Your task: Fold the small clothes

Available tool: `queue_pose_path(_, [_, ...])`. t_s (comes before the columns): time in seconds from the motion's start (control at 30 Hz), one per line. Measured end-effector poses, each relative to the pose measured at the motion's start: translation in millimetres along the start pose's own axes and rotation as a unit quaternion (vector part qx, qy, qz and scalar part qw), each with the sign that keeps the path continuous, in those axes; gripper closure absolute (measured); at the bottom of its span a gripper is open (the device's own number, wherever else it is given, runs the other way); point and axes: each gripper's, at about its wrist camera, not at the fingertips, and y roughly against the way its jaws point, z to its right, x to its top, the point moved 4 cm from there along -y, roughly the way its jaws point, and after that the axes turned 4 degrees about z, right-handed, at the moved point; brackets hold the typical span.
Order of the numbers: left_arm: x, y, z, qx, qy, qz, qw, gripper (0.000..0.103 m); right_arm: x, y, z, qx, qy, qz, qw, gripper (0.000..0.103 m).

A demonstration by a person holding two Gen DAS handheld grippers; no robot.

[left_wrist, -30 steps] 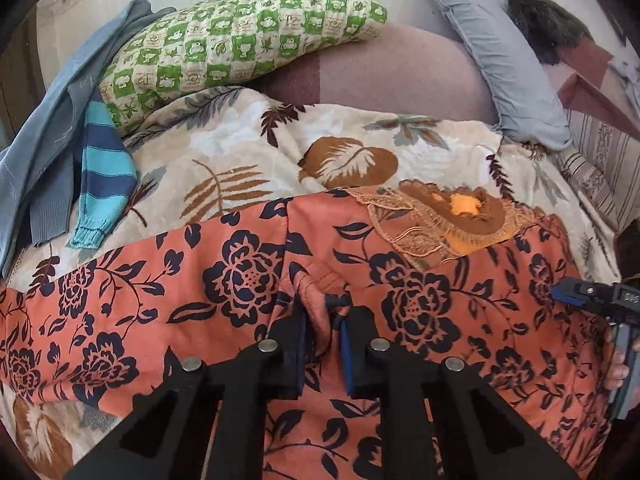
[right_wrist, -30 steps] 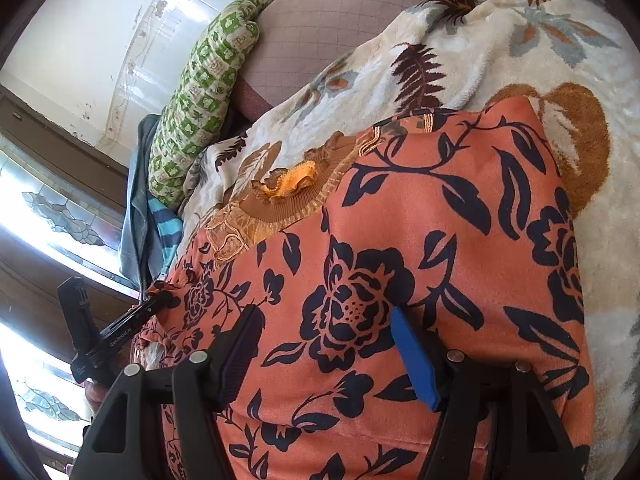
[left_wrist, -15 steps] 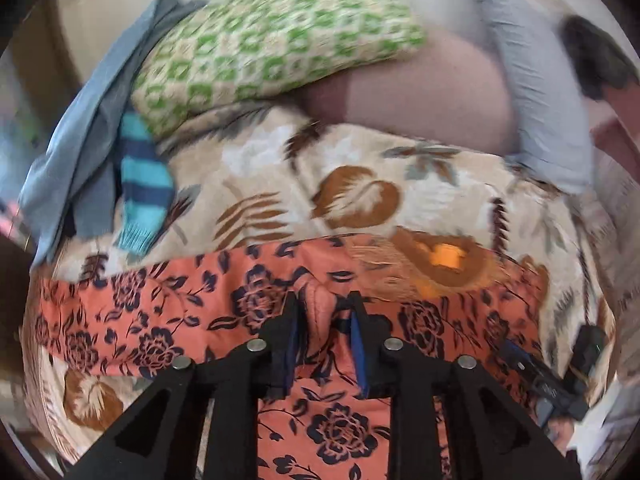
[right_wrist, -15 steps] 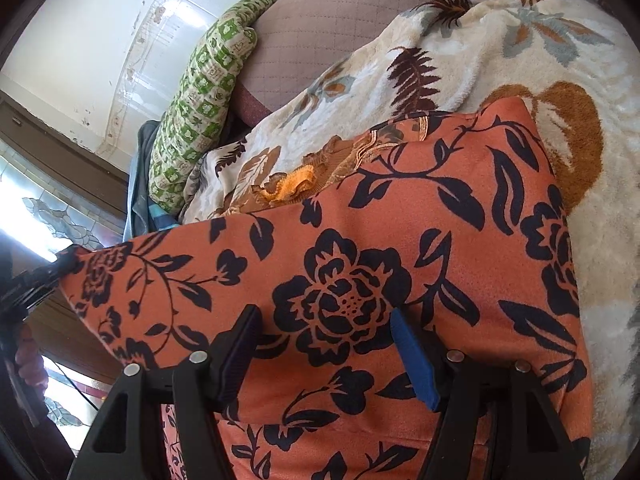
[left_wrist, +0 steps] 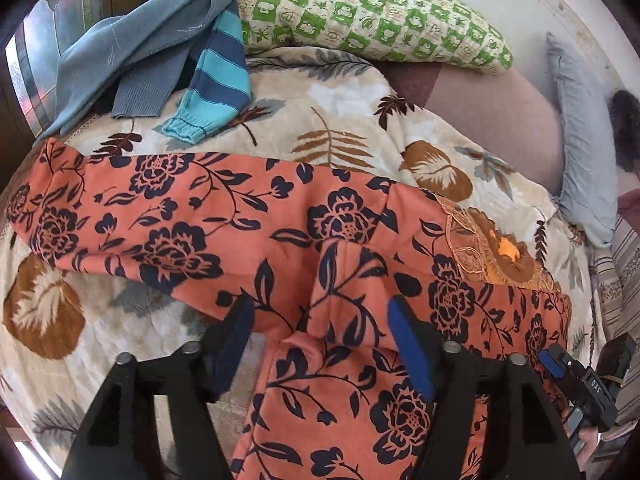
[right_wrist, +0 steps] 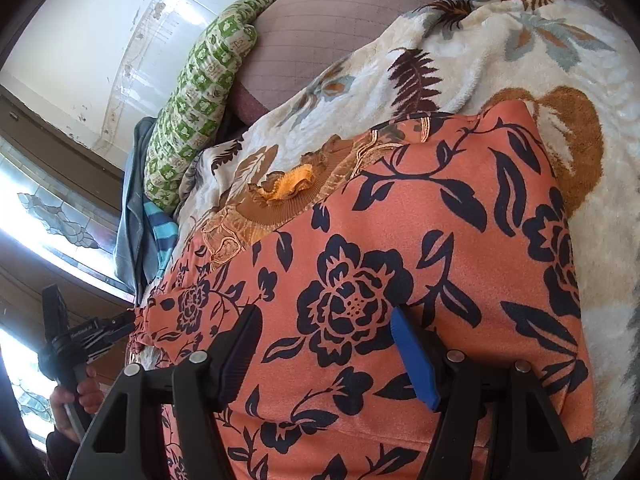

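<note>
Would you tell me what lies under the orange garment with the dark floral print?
The orange floral garment lies on a cream leaf-patterned blanket. At its far edge it overlaps a brown pleated cloth with an orange ruffle. How far that cloth extends underneath is hidden.

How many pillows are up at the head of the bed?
2: a green checked pillow at the back left, and a grey-blue pillow at the back right. Others may be hidden beyond the frame.
</note>
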Motion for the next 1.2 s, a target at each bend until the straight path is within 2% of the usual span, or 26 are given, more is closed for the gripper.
queue_pose_path(0.13, [1,-9,9,-0.001,-0.015,0.017,0.9997,0.03,-1,1,1,0.0,0.0,0.0,1.0,0.033])
queue_pose_path(0.23, [8,-24,21,0.018,-0.065,0.017,0.9976,0.033,-2,0,0,-0.002,0.004,-0.001,1.0,0.033])
queue_pose_path(0.3, [7,-37,31,0.026,-0.111,0.002,0.9934,0.057,-1,-1,0,-0.001,0.003,-0.002,1.0,0.033])
queue_pose_path(0.33, [5,-46,34,0.045,-0.134,-0.021,0.9897,0.078,-1,-1,0,-0.001,0.003,-0.002,1.0,0.033])
queue_pose_path(0.37, [1,-54,35,0.062,-0.146,-0.047,0.9863,0.091,-1,-2,0,-0.001,0.002,-0.002,1.0,0.033])
queue_pose_path(0.43, [1,-55,38,0.063,-0.152,-0.064,0.9843,0.093,0,-2,0,0.0,0.001,-0.003,1.0,0.033])
queue_pose_path(0.5, [10,-43,45,0.058,-0.155,-0.078,0.9831,0.094,0,-2,0,0.0,0.001,-0.003,1.0,0.033])
queue_pose_path(0.57, [26,-23,55,0.022,-0.136,-0.094,0.9861,0.094,0,-2,0,0.002,-0.002,-0.003,1.0,0.033])
queue_pose_path(0.77, [98,28,100,-0.019,-0.107,-0.091,0.9899,0.094,1,-3,1,0.002,-0.003,-0.003,1.0,0.033])
queue_pose_path(0.83, [112,31,103,-0.004,-0.104,-0.07,0.9922,0.087,1,-2,1,0.003,-0.003,-0.003,1.0,0.033])
queue_pose_path(0.87, [114,27,95,0.024,-0.098,-0.065,0.9928,0.078,1,-2,1,0.004,-0.004,-0.004,1.0,0.033])
queue_pose_path(0.9, [111,19,83,0.064,-0.092,-0.07,0.9912,0.066,1,-2,1,0.004,-0.004,-0.004,1.0,0.033])
queue_pose_path(0.93, [105,7,68,0.103,-0.085,-0.083,0.9875,0.048,1,-2,1,0.004,-0.004,-0.004,1.0,0.033])
queue_pose_path(1.0, [87,-15,37,0.14,-0.072,-0.112,0.9811,0.047,1,-2,1,0.004,-0.004,-0.005,1.0,0.033])
queue_pose_path(1.07, [66,-31,10,0.147,-0.053,-0.139,0.9779,0.047,1,-2,1,0.003,-0.005,-0.006,1.0,0.033])
queue_pose_path(1.13, [45,-39,-4,0.133,-0.04,-0.154,0.9784,0.047,1,-2,1,0.003,-0.005,-0.006,1.0,0.033])
queue_pose_path(1.2, [33,-38,-9,0.107,-0.03,-0.137,0.9844,0.047,1,-3,0,0.003,-0.007,-0.006,1.0,0.033])
